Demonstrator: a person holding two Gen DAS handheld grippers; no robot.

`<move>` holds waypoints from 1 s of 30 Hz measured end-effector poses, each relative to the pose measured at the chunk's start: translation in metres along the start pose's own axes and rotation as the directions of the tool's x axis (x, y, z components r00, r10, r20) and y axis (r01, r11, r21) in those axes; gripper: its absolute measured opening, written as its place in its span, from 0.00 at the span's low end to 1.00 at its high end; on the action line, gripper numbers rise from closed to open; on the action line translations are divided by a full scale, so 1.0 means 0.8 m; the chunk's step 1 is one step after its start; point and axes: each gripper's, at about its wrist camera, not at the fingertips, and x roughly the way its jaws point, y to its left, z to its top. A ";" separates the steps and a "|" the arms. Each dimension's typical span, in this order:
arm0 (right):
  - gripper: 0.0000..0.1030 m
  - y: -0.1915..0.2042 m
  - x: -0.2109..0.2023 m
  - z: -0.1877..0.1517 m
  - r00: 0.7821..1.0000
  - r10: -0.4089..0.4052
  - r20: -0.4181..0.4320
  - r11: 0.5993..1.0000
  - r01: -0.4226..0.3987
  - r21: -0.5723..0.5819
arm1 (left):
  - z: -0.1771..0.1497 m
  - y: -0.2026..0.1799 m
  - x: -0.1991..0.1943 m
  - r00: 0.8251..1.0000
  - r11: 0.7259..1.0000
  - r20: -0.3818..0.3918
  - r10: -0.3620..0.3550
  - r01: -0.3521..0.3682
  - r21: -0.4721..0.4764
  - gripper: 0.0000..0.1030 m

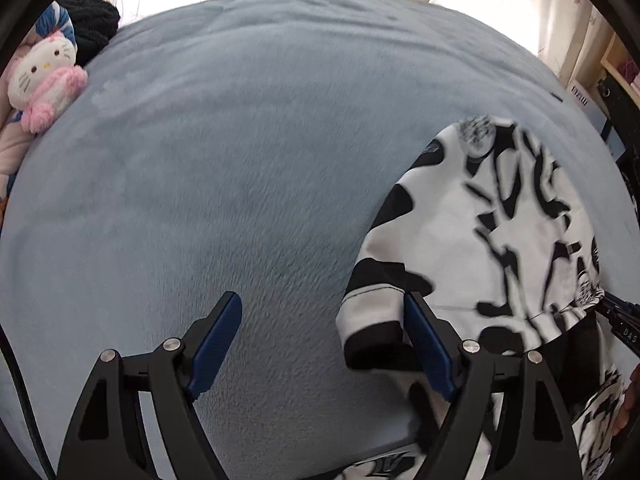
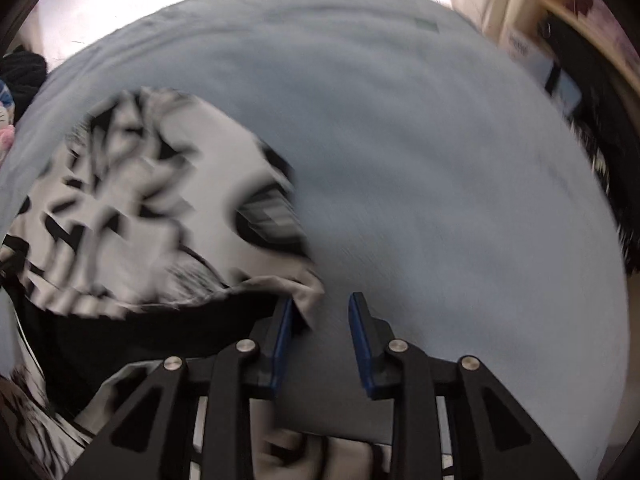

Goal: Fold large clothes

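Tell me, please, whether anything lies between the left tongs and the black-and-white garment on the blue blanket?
Nothing visible does. The left tongs stand open with the garment's cuffed edge already against their right finger; only bare blue blanket lies between the fingers.

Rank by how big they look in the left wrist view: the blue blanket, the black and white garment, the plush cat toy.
1. blue blanket
2. black and white garment
3. plush cat toy, though it lies farther away, so its true size is unsure.
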 end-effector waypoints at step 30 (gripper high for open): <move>0.37 0.042 0.032 0.104 0.968 0.249 0.018 0.962 -0.245 -0.118 | 0.057 -0.016 0.040 0.973 0.965 -0.013 -0.230 0.230 0.130 0.08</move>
